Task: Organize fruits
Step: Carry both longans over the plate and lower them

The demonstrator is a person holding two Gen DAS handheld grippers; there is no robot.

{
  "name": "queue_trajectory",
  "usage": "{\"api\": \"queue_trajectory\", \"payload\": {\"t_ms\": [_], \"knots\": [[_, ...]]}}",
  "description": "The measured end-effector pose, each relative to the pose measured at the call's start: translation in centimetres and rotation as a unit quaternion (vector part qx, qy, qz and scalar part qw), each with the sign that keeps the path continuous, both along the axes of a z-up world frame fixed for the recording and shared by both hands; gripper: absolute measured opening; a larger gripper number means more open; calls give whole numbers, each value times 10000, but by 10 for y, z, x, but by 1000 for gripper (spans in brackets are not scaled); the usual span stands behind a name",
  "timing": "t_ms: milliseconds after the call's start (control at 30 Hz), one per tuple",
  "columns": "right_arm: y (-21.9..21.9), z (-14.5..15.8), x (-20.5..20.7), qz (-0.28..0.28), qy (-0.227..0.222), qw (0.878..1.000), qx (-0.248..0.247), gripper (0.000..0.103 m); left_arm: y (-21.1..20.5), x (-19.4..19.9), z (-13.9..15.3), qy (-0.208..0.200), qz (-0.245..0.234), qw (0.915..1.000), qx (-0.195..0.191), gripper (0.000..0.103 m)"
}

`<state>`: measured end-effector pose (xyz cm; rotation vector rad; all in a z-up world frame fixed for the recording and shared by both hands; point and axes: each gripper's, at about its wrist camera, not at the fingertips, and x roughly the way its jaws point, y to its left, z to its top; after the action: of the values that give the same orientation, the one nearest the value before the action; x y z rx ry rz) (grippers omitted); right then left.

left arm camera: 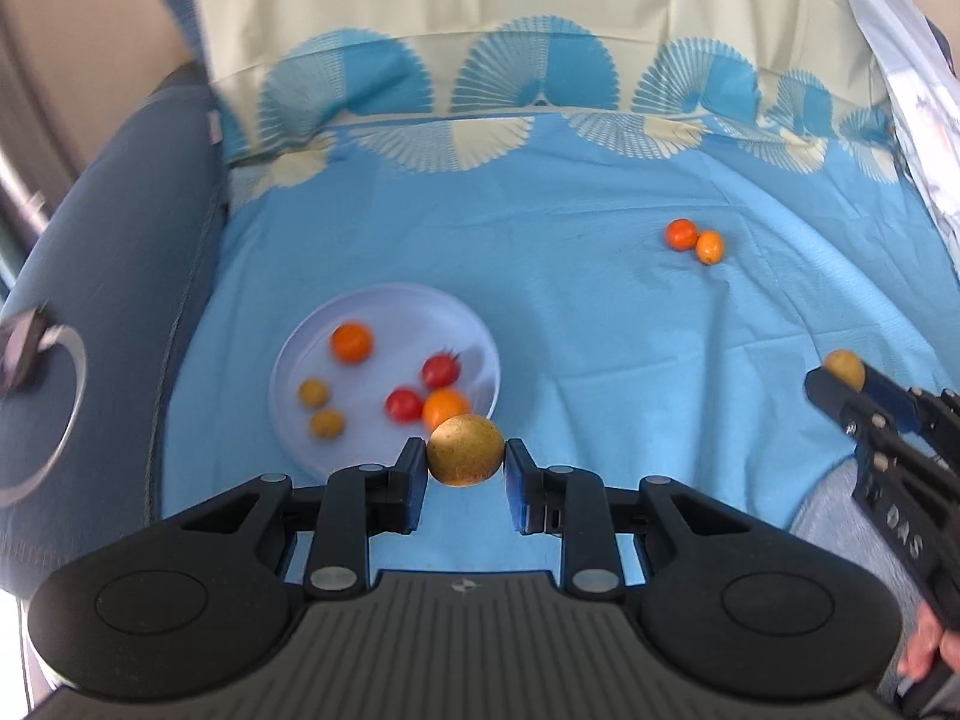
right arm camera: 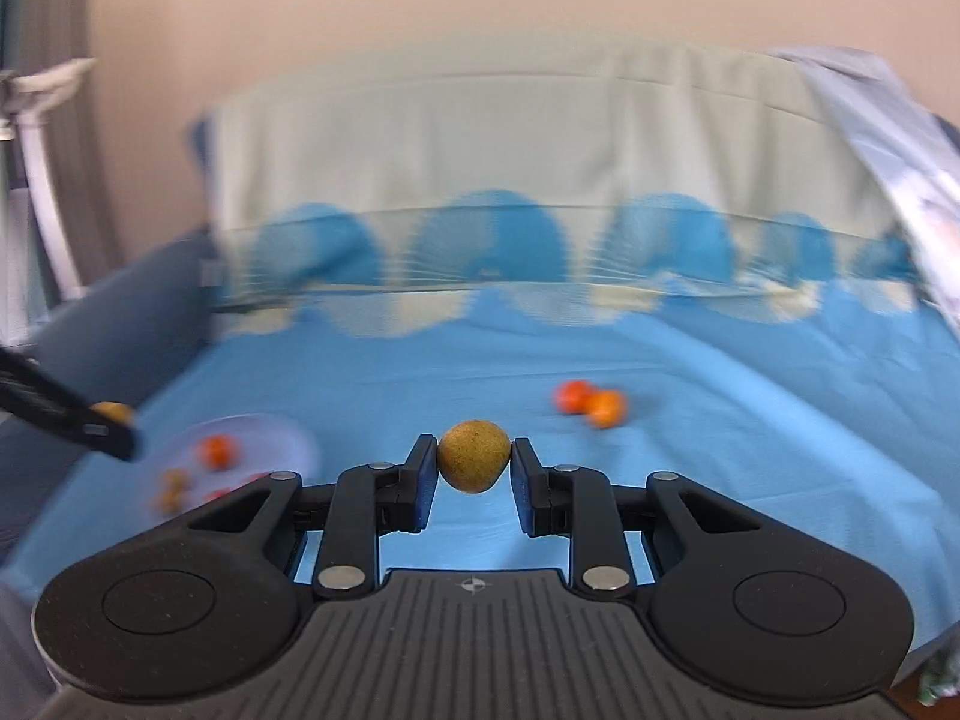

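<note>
My left gripper is shut on a yellow-brown round fruit, held above the near right rim of a pale lilac plate. The plate holds two orange fruits, two red tomatoes and two small yellow-brown fruits. My right gripper is shut on another yellow-brown fruit above the blue cloth; it also shows at the right of the left wrist view. Two orange fruits lie together on the cloth at the far right, also in the right wrist view.
A blue cloth with a fan pattern covers the seat and drapes up the backrest. A grey-blue sofa arm rises at the left. A pale patterned fabric hangs at the right edge.
</note>
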<state>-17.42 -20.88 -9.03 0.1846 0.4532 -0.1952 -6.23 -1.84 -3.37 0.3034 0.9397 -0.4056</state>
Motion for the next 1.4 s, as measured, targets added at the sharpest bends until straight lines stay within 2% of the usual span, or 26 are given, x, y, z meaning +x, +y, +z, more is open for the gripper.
{"api": "queue_trajectory", "payload": {"t_ms": [233,433,833,1400], "knots": [[69,44,-37,1033,-295,9940,-182,28,57,-53,5,9,309,9991,-299,30],[110,58,-54,1656,-241,9855,-286,28,92,-81,11,-153,546,9975,-413,30],[128,62,-59,1499,27,9883,-271,28,104,-94,18,-248,427,9968,-636,30],[129,58,-50,1522,187,9878,-283,28,106,-86,13,-172,483,9963,-697,30]]}}
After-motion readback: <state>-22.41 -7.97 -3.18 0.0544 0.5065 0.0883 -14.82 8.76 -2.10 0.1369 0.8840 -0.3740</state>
